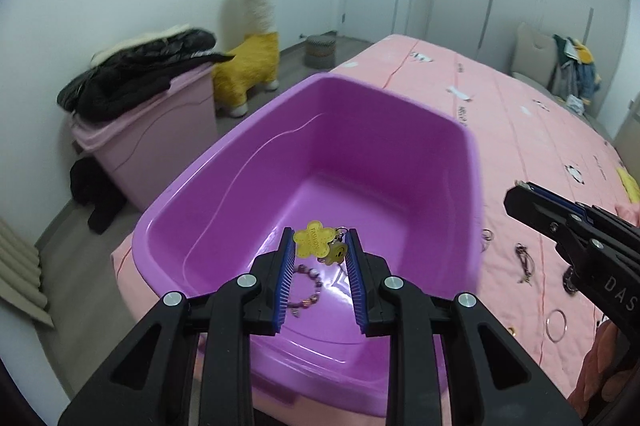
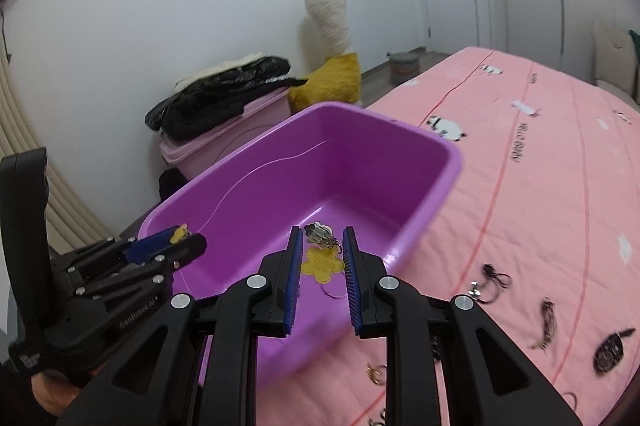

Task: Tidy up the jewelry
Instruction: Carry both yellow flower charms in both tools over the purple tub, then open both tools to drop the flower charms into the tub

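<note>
Black jaws with blue pads fill the foreground of both wrist views. At its tips, the left gripper [image 1: 320,242] pinches a yellow flower tag [image 1: 314,239] with a small smiley charm [image 1: 335,253]. The right gripper [image 2: 320,242] pinches a clear-and-metal charm [image 2: 319,235] whose own yellow tag [image 2: 322,266] dangles between the pads. Both hover over the purple tub [image 1: 224,170] on the pink bed [image 1: 532,130]. A bead bracelet [image 1: 306,286] lies in the tub, partly hidden by the left pad. Loose rings and cords [image 2: 496,286] scattered on the bed are blurred and hard to identify; some are cut off at the frame edge. Behind, a dark jacket [image 1: 140,78] rests on a pink bin [image 1: 160,146].
</note>
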Demonstrator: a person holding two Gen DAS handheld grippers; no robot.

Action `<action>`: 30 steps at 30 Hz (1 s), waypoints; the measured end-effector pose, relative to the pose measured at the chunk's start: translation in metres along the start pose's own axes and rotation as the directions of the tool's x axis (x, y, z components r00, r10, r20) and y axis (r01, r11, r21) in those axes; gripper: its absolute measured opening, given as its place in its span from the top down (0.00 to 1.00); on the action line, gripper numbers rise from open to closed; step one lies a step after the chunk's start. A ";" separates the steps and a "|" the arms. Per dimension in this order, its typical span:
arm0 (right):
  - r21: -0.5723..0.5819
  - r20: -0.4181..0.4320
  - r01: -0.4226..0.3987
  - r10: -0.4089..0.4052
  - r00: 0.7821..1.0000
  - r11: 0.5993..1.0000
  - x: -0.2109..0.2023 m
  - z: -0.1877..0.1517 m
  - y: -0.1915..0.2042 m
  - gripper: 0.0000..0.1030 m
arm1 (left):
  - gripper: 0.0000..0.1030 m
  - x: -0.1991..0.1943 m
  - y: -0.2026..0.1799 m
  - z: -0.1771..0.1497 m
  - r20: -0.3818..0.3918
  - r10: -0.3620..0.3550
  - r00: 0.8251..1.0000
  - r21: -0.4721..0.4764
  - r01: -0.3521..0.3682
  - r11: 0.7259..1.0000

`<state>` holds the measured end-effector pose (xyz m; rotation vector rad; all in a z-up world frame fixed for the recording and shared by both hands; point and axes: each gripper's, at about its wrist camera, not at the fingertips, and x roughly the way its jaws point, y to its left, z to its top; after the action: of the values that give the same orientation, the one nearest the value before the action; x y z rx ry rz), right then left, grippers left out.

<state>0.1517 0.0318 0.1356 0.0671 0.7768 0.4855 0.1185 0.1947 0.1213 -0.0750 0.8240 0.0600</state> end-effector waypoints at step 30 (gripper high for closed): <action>-0.043 -0.214 0.096 -0.103 0.971 0.994 0.112 0.028 0.014 0.49 | 0.25 0.053 0.039 0.011 -0.121 0.083 0.989 -0.107 -0.096 0.990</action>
<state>0.2337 0.0975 0.0857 -0.0553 0.9801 0.4135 0.1595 0.2361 0.0880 -0.1487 0.9402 0.1884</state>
